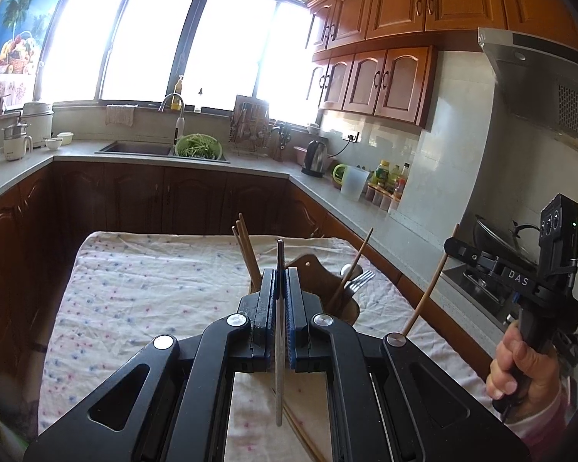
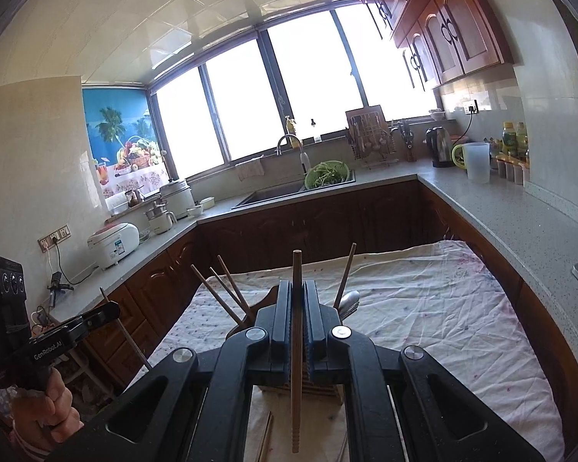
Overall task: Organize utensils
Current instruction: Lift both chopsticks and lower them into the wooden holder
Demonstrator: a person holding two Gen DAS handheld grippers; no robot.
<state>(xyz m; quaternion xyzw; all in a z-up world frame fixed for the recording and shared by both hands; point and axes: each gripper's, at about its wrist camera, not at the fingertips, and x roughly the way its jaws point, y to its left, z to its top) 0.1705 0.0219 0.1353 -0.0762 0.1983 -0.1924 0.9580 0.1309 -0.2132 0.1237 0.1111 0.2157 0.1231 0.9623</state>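
Observation:
My left gripper (image 1: 280,274) is shut on a thin metal utensil handle (image 1: 279,331) that stands upright between the pads. My right gripper (image 2: 297,285) is shut on a wooden chopstick (image 2: 296,358), also upright. Both hang over a wooden utensil holder (image 1: 320,281) on the cloth-covered table (image 1: 154,288). The holder has several chopsticks (image 1: 246,246), a fork (image 1: 360,280) and a spoon in it; it also shows in the right wrist view (image 2: 267,300). The right gripper appears at the right of the left wrist view (image 1: 452,244), the left gripper at the left of the right wrist view (image 2: 108,310).
Loose chopsticks (image 2: 266,439) lie on the cloth near me. Kitchen counters ring the table: a sink (image 1: 135,148) with a green colander (image 1: 198,146), a kettle (image 1: 314,156), bottles (image 1: 389,177), a wok on the stove (image 1: 497,235), a rice cooker (image 2: 113,244).

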